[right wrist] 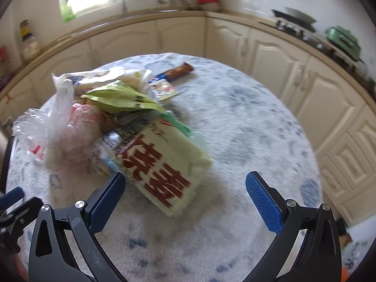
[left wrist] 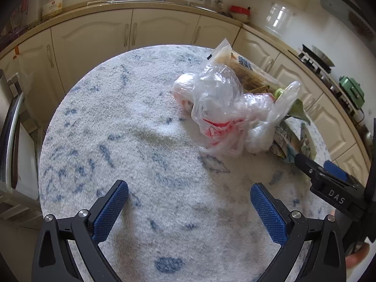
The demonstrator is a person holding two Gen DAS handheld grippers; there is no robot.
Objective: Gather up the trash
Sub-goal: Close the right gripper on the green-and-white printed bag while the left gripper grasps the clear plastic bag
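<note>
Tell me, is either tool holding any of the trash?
No. The left tool and right tool are both open and hold nothing; the trash pile lies on the table.

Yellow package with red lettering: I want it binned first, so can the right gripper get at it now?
Probably yes: the right gripper is open, and the yellow package lies just ahead, its near end uncovered.

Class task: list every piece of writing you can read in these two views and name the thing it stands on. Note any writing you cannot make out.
"DAS": white letters on the right gripper body.
Large red characters on the pale yellow packet: too blurred to read.
Blue print on the noodle-style wrapper: too small.
Label on the jar: too small.
</note>
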